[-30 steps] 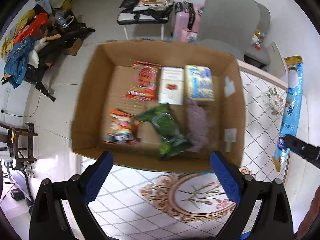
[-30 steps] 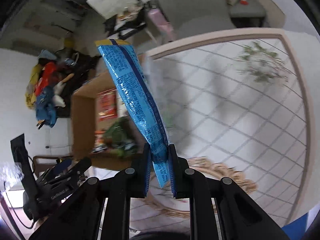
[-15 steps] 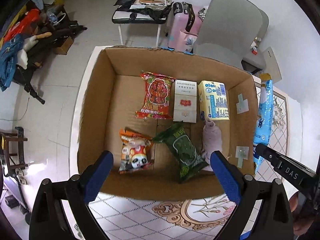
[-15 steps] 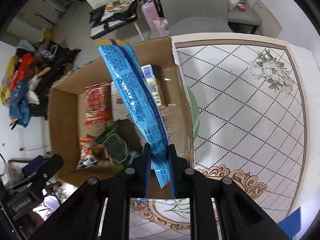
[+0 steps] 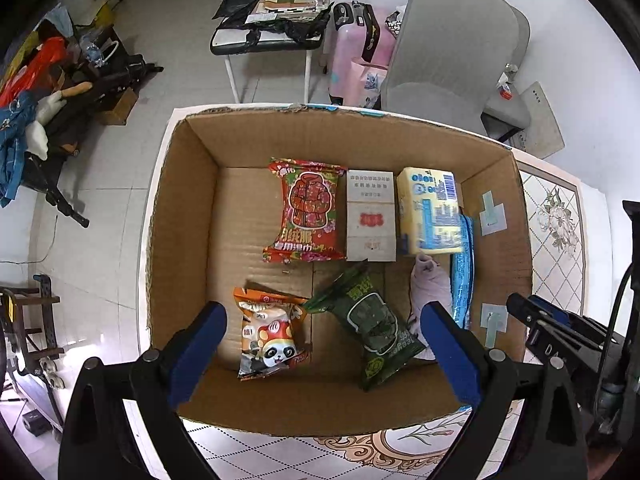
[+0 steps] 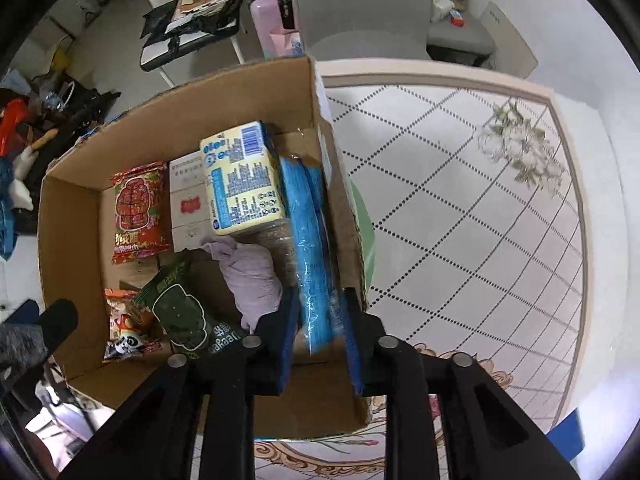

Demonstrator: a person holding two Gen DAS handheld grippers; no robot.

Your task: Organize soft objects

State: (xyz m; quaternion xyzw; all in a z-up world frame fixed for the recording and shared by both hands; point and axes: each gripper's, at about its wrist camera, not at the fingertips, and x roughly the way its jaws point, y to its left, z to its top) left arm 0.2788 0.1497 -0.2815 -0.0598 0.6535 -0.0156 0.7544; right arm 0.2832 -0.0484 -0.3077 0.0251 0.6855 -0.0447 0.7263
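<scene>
We had the long blue packet point(image 6: 310, 248) down in the cardboard box point(image 6: 72, 208), and it lay in the narrow slot between the yellow pack point(image 6: 242, 178) and the box's right-hand wall. Its long axis ran straight away from our right gripper point(image 6: 320, 340), near end between the jaws and far end pointing toward the back of the box. The jaws had just been opening: the packet was between the blue pads point(image 6: 290, 340), but we saw a slim gap on each side, so we judged the hold released, or very nearly so.

From the left wrist camera we saw the same blue packet point(image 5: 462, 276) as a thin strip on edge, squeezed against the wall beside the lilac cloth bundle point(image 5: 434, 292). Our left gripper point(image 5: 324, 356) hung wide open and empty over the front of the box, above the panda snack bag point(image 5: 270, 338) and the dark green packet point(image 5: 376, 328).

So the right hand was the nearer one by far; the left stood well off toward the middle of the box. We reckoned the coming move was a clean lift of the right gripper along the packet's own line, since any sideways drift would meet the wall or the yellow pack.
</scene>
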